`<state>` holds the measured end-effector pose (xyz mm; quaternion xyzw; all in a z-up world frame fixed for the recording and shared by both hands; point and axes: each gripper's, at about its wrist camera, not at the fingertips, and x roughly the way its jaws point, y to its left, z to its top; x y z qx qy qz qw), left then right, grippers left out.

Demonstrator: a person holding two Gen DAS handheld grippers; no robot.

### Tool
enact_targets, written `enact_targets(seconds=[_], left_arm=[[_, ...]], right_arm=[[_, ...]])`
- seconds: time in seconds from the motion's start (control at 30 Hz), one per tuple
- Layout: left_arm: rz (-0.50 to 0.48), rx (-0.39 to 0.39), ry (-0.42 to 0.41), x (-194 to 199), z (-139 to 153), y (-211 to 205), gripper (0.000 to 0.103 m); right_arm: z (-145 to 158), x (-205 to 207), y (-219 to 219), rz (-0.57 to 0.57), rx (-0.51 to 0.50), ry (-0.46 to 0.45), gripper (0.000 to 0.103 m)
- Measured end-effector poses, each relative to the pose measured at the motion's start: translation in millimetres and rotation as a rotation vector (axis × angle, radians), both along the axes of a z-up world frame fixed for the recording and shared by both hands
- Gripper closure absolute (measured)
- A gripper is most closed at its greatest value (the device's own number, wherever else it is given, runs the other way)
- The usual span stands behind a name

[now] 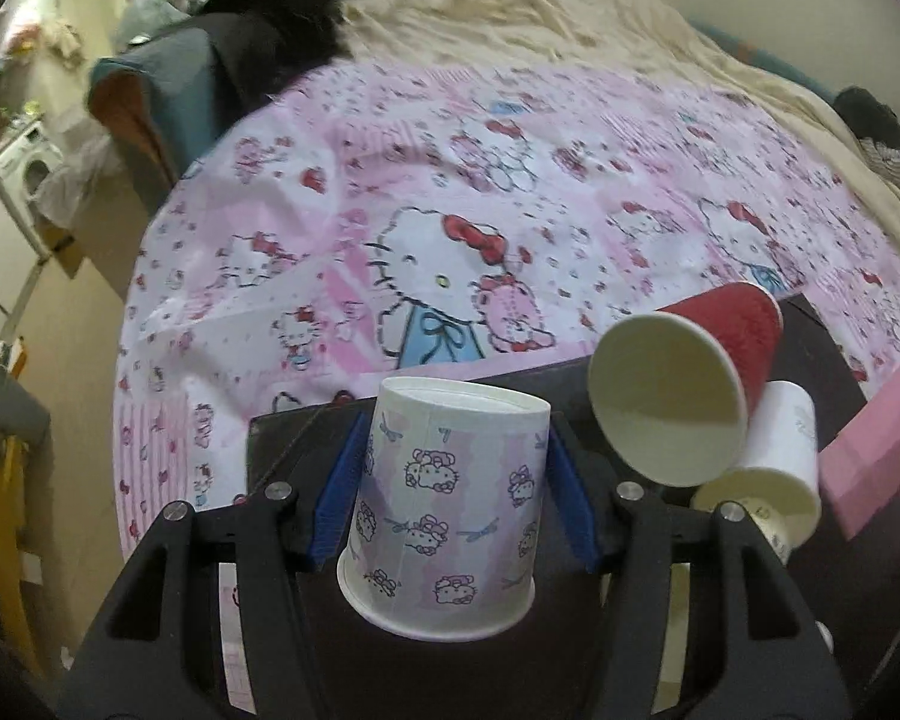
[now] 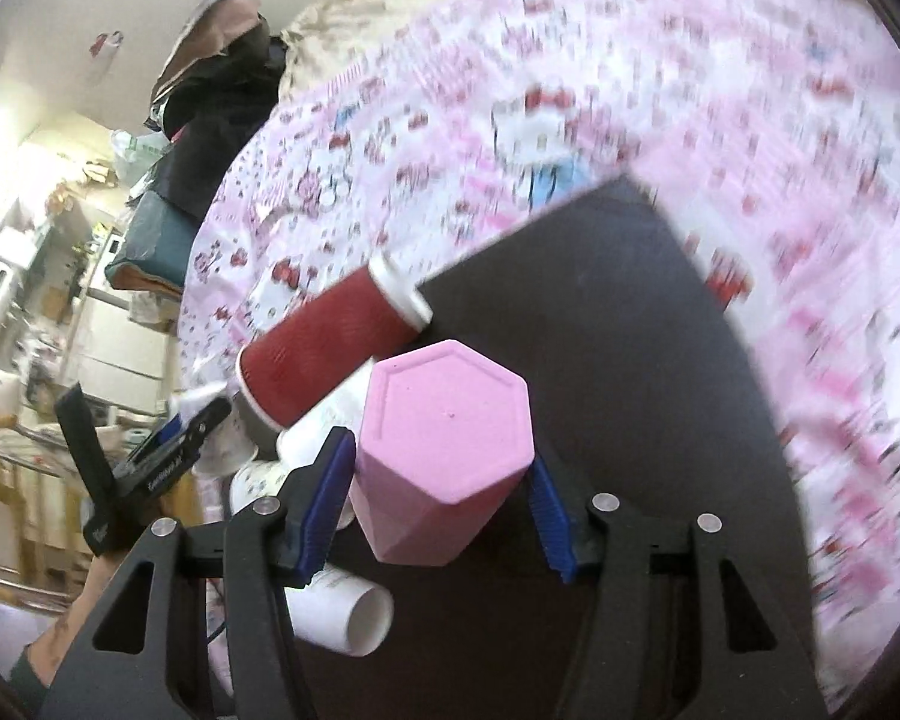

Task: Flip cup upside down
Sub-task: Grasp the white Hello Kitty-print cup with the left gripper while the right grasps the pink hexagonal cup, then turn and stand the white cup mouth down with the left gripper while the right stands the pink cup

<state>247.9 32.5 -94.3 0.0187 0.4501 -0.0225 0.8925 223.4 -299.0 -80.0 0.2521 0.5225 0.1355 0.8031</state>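
Note:
My left gripper [image 1: 450, 480] is shut on a white Hello Kitty paper cup [image 1: 444, 510], held base away from the camera and rim toward it, above a dark board [image 1: 282, 438]. A red paper cup [image 1: 690, 378] lies on its side to the right, its mouth facing the camera, with a white paper cup [image 1: 774, 468] on its side below it. My right gripper [image 2: 438, 492] is shut on a pink hexagonal cup [image 2: 444, 450], base toward the camera. The red cup [image 2: 324, 342] and white cup [image 2: 336, 606] lie to its left.
The dark board [image 2: 600, 330] rests on a bed with a pink Hello Kitty sheet [image 1: 450, 180]. A cream blanket [image 1: 570, 12] is bunched at the far side. Dark bags and clothes [image 1: 210, 60] pile at the bed's left. The left gripper's body [image 2: 144, 462] shows in the right wrist view.

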Motion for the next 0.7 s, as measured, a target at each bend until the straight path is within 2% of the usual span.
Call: enact_targets(seconds=[0.07,0.13,0.33,0.53,0.7], left_arm=[[0.014,-0.017,-0.022,-7,-2,4,0.048],[0.001,0.0,-0.027,-12,-3,3,0.048],[-0.019,0.013,0.004,-16,1,3,0.048],[-0.017,0.043,0.042,-25,-6,9,0.047],[-0.005,0.032,0.083,-31,-15,15,0.047]], right_arm=[[8,2,-3,-0.008,-0.045,-0.03,0.045],[17,5,-1,-0.006,-0.104,-0.067,0.045],[36,24,15,0.051,-0.311,-0.177,0.045],[29,47,31,0.116,-0.463,-0.215,0.045],[24,48,42,0.153,-0.581,-0.255,0.045]])
